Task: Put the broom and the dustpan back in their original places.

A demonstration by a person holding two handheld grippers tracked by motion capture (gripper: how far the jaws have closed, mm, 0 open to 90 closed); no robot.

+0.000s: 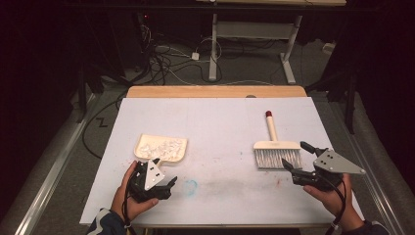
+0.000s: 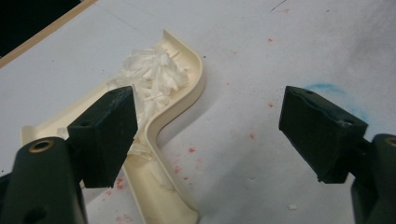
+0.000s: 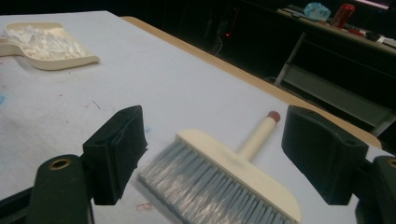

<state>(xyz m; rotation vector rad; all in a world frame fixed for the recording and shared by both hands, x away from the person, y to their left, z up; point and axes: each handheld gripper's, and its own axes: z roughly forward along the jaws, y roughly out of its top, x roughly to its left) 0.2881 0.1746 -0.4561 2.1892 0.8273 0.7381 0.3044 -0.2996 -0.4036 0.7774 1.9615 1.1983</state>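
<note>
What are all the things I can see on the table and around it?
dustpan: one, cream, left part of the table
white scraps: a pile, white, inside the dustpan
brush: one, cream with grey bristles and a red-tipped handle, right part of the table
table cover: one, pale grey with red specks and a blue smudge, over the wooden table
cables: several, black and white, on the floor beyond the table
left hand-held gripper: one, black, open, near the dustpan
right hand-held gripper: one, black, open, beside the brush
</note>
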